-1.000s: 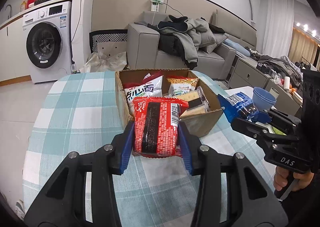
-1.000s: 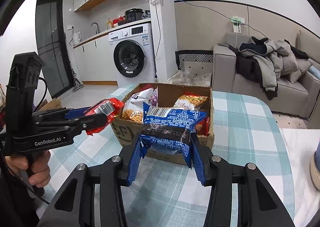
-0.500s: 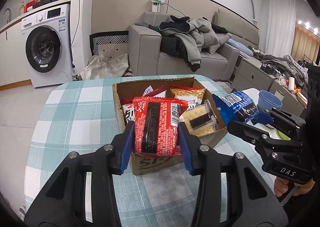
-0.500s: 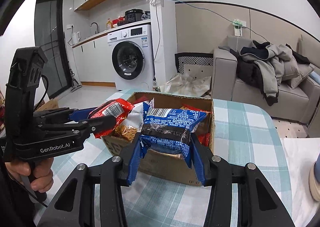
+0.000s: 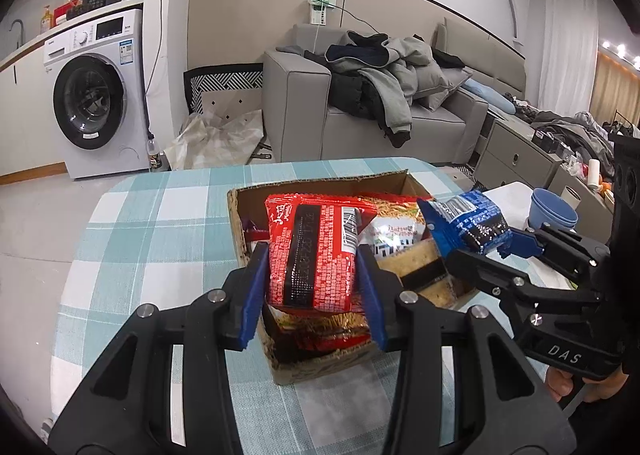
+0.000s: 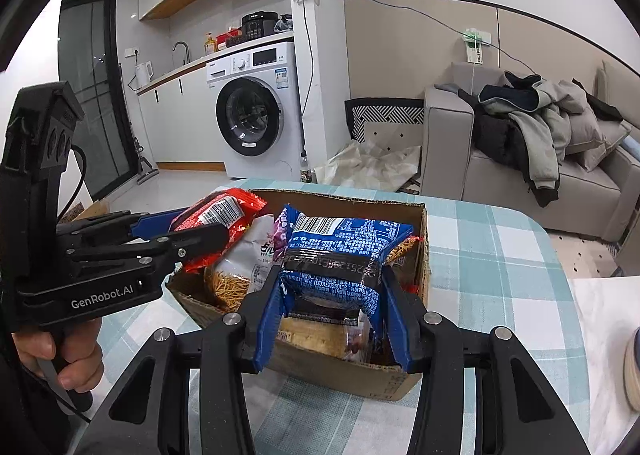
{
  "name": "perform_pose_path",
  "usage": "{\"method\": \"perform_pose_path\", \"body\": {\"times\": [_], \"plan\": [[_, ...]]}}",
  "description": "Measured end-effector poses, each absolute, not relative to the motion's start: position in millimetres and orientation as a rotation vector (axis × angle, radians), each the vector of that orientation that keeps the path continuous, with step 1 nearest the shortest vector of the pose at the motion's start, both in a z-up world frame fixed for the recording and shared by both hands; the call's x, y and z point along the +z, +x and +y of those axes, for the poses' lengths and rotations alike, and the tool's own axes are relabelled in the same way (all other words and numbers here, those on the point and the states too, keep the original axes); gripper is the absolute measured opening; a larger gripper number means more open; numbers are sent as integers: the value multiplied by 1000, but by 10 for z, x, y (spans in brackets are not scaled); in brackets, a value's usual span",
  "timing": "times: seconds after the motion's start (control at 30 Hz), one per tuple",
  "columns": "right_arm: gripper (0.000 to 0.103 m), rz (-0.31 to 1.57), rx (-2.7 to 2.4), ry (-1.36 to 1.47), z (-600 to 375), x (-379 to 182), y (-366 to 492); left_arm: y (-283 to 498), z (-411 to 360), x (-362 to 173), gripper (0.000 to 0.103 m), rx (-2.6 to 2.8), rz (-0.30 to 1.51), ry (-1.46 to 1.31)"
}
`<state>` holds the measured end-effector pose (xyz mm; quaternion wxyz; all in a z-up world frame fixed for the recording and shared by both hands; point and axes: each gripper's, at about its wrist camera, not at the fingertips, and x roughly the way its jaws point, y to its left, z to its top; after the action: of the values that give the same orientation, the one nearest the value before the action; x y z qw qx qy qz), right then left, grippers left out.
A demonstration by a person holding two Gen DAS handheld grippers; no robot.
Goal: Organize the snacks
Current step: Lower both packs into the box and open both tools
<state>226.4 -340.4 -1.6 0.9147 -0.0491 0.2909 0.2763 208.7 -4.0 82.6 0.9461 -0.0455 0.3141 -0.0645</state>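
Two hand-held grippers hover over an open cardboard box (image 5: 240, 223) of snacks on a table covered with a teal-and-white checked cloth (image 5: 160, 223). The left gripper (image 5: 314, 287) is clamped on a red snack packet (image 5: 312, 255), its blue pads (image 5: 254, 295) pressing both sides, the packet upright above the box's near half. The right gripper (image 6: 334, 319) pinches a blue snack packet (image 6: 340, 255) the same way, above the box's near edge.

Each camera catches the other tool from the side — the left wrist view shows the right gripper (image 5: 486, 243) entering from the right with the blue packet (image 5: 468, 223) over the box's right wall, plus a blue bowl (image 5: 554, 209) on a white surface beyond it. The right wrist view shows the person's left hand (image 6: 60, 355) wrapped around the left gripper's handle, the red packet (image 6: 218, 217) poking over the box's left side, and inside the box a white bag of thin sticks (image 6: 240, 267).

A washing machine (image 6: 256, 111) and a grey sofa (image 5: 296, 103) piled with jackets stand behind the table in both views; only the right wrist view takes in the kitchen counter and dark glass door (image 6: 92, 95).
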Motion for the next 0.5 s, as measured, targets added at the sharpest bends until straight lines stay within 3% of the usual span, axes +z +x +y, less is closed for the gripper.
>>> {"method": "perform_pose_path", "body": {"times": [0.5], "plan": [[47,613,546,-141,-3312,-156,2646,2525,-150,737,40,-155,659,-75]]}}
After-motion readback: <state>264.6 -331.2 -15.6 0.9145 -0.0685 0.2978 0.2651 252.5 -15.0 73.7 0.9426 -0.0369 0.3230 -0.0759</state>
